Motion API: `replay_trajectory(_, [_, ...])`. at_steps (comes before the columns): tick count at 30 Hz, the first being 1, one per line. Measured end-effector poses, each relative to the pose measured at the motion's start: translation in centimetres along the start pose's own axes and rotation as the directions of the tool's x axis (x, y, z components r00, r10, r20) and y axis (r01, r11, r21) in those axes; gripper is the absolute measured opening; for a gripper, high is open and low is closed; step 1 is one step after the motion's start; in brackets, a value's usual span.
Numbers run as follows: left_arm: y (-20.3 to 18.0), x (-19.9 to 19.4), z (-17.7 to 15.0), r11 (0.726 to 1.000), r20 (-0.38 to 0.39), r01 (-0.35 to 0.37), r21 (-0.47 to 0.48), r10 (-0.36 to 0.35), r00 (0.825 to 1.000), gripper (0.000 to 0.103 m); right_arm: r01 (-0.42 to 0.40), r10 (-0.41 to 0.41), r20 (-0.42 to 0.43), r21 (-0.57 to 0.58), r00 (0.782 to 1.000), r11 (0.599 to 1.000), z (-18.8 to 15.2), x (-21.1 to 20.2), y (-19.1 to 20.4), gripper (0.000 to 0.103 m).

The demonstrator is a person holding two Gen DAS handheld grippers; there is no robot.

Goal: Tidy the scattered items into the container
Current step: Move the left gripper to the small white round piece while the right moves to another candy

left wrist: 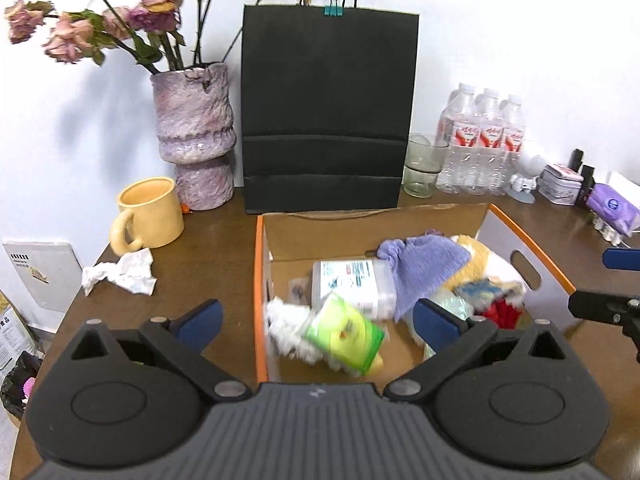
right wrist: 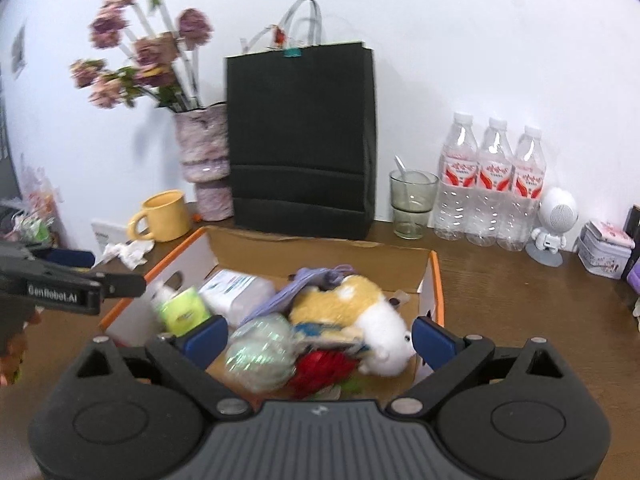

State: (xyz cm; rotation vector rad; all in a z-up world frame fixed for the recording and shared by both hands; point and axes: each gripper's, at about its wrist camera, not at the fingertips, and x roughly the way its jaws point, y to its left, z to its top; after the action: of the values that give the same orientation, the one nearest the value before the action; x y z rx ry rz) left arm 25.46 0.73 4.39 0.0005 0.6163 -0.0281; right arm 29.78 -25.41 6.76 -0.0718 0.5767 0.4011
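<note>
Left wrist view shows my left gripper (left wrist: 316,316) spread wide and holding nothing, hanging over the near left corner of the cardboard box (left wrist: 262,280). A green packet (left wrist: 346,332) and a white wad beside it sit blurred in that corner; I cannot tell whether they are settled or falling. Further in lie a white plastic tub (left wrist: 352,284), a purple cloth (left wrist: 424,264) and a plush toy (left wrist: 486,258).

One stray remains, by my reckoning: the crumpled tissue (left wrist: 120,272) on the desk, near its left edge, just in front of the yellow mug (left wrist: 150,214) and well left of the box. It should be feather-light, soft and easily crushed, with no slip to it; I would pinch the high middle of the crumple and close gently, since a loose flap alone could tear.

Right wrist view has my right gripper (right wrist: 316,338) equally wide and empty, over the box's near right corner above the plush toy (right wrist: 360,312).
</note>
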Motion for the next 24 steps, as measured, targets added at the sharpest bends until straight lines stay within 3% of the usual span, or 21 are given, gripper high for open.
replay_trajectory(7, [1.1,-2.9,-4.7,1.000,0.030,0.005,0.002,-0.005,1.000,0.103,-0.020,0.021,0.003,-0.080,1.000,0.997,-4.3,-2.0,2.7,0.099])
replay_trajectory(13, [1.3,-2.7,-9.2,0.999,-0.026,0.020,0.031,-0.019,0.999,0.102,-0.021,0.018,-0.032,-0.102,0.999,0.995,-7.7,-0.7,4.4,0.097])
replay_trajectory(16, [1.1,-2.3,-10.9,0.998,-0.056,0.017,0.063,-0.014,0.998,0.098,-0.020,0.015,-0.055,-0.100,0.998,0.995,-9.0,0.5,4.9,0.095])
replay_trajectory(24, [0.7,-1.1,-13.0,0.992,-0.108,0.056,0.109,-0.044,0.993,0.073,-0.025,0.018,-0.086,-0.080,0.996,0.996,-10.3,3.2,5.5,0.082])
